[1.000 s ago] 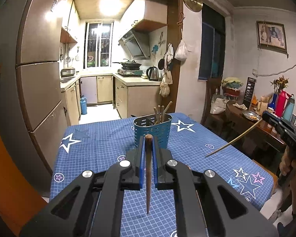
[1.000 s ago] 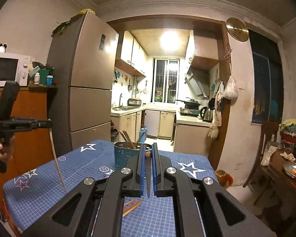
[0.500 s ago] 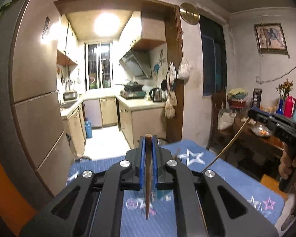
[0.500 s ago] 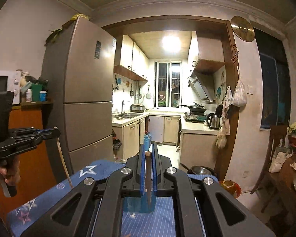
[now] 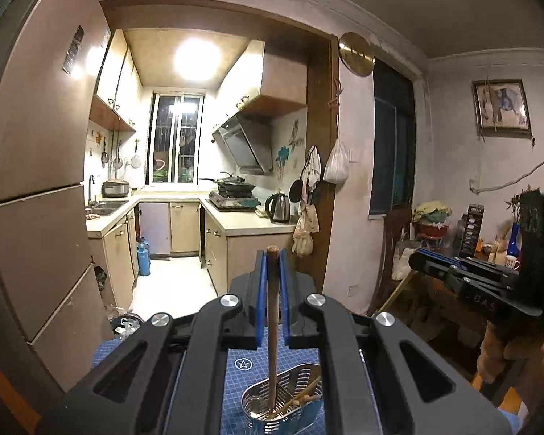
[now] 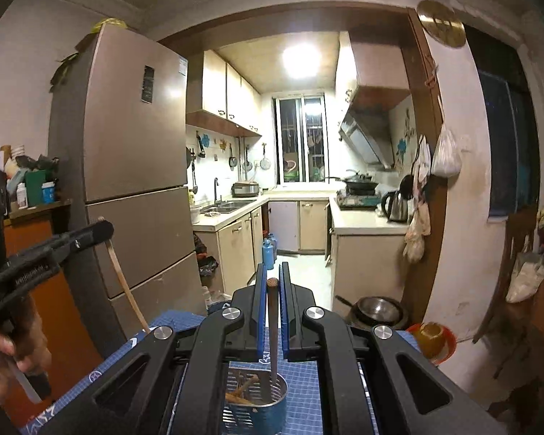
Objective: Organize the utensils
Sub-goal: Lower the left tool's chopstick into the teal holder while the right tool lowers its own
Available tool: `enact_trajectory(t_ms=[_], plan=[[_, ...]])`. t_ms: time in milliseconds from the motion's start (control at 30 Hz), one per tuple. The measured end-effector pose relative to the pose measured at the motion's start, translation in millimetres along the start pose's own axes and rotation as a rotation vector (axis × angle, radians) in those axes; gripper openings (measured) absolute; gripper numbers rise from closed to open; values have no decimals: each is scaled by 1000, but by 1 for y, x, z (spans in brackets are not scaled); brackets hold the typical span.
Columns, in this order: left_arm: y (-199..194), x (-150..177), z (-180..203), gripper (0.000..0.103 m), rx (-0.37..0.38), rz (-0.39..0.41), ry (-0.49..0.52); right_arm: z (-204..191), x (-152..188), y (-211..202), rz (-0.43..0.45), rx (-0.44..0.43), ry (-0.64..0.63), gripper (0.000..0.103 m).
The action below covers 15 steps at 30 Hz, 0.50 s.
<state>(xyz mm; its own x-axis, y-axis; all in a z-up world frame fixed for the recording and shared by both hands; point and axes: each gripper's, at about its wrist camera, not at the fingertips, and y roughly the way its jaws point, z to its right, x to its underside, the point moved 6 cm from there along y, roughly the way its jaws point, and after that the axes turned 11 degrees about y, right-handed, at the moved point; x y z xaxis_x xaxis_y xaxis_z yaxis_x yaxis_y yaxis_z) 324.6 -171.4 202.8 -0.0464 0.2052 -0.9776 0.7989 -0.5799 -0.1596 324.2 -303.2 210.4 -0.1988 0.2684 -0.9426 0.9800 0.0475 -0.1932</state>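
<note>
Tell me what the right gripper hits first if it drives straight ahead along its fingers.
Probably nothing near: the right gripper points over the table's far edge into the kitchen, toward the blue bottles on the floor. The holder sits below that line.

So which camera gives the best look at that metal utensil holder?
The left wrist view: the holder shows its open top and the sticks inside. The right wrist view shows it too, partly hidden behind the gripper.

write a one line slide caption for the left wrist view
Left hand-held gripper lowers a chopstick into the perforated utensil holder on the blue tablecloth.
</note>
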Motion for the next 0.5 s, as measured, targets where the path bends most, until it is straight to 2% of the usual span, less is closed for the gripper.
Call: enact_trajectory(t_ms=[267,500], plan=[[29,24,-2,5,25,-40,6,5,22,35,-57,-17,24,8],[34,34,-8,5,28,-56,10,4,40,50,-93,-8,2,8]])
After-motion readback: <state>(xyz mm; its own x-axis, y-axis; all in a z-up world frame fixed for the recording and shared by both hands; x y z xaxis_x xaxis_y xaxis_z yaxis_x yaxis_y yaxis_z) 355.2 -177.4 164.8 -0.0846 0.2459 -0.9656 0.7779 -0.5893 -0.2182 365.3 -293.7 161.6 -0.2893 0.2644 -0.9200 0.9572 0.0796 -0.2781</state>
